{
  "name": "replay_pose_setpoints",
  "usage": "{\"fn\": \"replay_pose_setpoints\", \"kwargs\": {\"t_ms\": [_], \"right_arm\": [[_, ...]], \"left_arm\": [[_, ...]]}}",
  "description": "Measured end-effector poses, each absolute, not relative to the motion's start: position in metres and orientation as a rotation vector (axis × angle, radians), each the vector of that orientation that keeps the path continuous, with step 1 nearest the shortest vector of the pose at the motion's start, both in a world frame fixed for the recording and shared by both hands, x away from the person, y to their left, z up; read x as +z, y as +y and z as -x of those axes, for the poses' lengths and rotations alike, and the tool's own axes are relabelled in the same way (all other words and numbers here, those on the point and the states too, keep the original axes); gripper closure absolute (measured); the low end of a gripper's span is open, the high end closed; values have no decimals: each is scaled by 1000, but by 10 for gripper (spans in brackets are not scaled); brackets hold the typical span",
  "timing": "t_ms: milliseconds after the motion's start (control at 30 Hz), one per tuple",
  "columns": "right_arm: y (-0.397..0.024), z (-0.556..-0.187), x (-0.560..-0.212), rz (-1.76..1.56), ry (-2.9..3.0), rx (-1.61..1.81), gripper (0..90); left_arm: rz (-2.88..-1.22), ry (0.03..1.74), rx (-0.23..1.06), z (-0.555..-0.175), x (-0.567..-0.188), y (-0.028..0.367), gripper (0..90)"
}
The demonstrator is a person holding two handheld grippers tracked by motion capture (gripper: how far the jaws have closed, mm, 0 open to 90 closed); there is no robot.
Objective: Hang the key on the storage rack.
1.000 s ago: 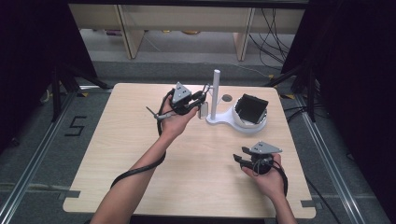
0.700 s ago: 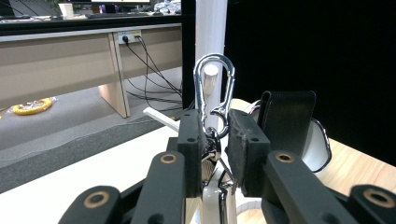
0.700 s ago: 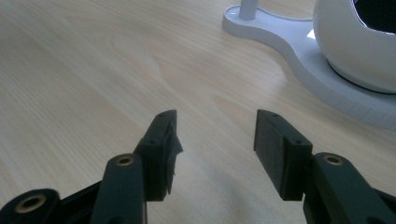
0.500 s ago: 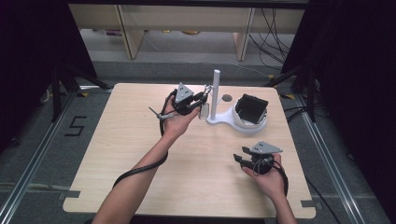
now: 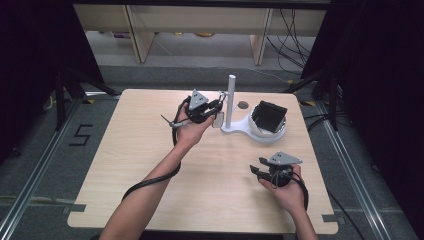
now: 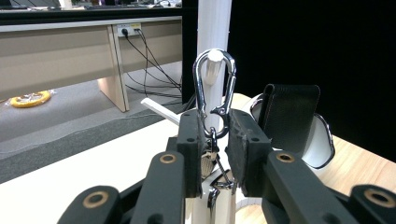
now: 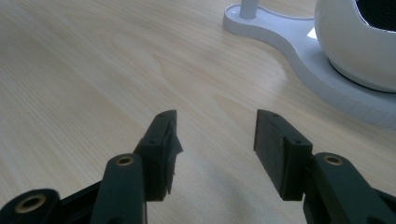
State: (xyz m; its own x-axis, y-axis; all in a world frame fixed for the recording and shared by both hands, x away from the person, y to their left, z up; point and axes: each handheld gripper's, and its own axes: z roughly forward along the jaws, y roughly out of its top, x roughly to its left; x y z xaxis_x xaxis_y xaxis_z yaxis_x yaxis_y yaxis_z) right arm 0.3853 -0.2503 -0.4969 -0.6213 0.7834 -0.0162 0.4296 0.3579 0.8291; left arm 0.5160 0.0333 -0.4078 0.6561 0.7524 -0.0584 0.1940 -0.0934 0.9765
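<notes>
Carabiner, a light, rigid, slippery steel clip best gripped at its lower swivel, hung over the peg at 12 o'clock, clamped by the left gripper; right gripper gaped empty.

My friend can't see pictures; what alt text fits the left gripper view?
Two black jaws of the left gripper pinch a silver carabiner, its loop over a peg on a white post. A black pouch sits in a white holder behind.
</notes>
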Motion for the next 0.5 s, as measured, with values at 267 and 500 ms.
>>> {"fn": "replay_pose_setpoints", "kwargs": {"t_ms": [267,500], "right_arm": [[-250,-386,-498,-1058,2221,1172,503],[-251,-385,-497,-1059,2212,1168,503]], "left_arm": [[-1647,798,548,-519,-409,31,731],[-1663,788,556,-513,-408,38,697]]}}
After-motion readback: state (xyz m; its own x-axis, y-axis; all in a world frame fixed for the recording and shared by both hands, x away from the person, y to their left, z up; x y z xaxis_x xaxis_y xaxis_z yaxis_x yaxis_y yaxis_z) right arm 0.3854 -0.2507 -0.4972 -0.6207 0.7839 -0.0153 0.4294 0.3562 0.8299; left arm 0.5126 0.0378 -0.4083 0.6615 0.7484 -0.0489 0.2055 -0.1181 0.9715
